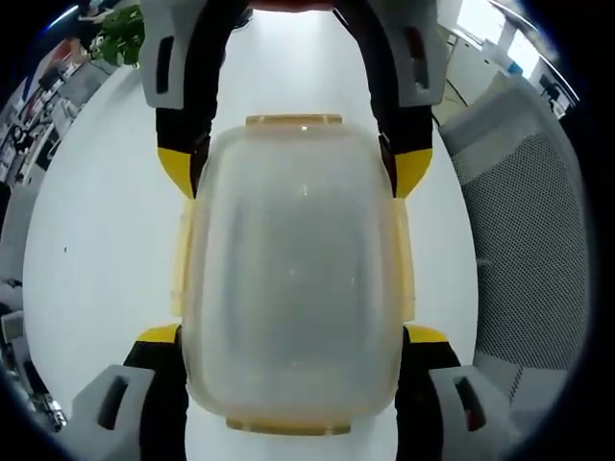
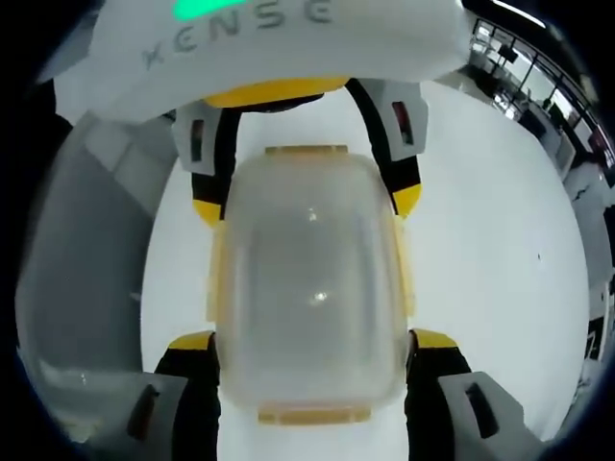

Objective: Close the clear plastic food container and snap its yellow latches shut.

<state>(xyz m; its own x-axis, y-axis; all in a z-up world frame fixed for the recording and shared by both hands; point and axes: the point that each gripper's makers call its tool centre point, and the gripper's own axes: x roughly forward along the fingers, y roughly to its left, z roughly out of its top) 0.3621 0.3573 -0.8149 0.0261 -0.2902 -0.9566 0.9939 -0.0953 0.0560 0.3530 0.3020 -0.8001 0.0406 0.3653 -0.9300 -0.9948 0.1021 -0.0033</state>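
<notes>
1. The food container point(image 1: 293, 288) between my grippers is cloudy see-through plastic, smooth, with small shiny spots of light on it.
2. Its latches point(image 1: 293, 121) are see-through yellow plastic.
3. My left gripper point(image 1: 293, 351) has smooth black and grey plastic with yellow tips.
4. The table point(image 1: 106, 240) is white, smooth and dull.
5. The chair point(image 1: 533, 240) has grey mesh cloth.

A white table point(image 1: 96, 250) carries the clear lidded container point(image 1: 293, 279).

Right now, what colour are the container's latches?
Translucent yellow-orange latches round the clear container; clearest in the left gripper view.
</notes>
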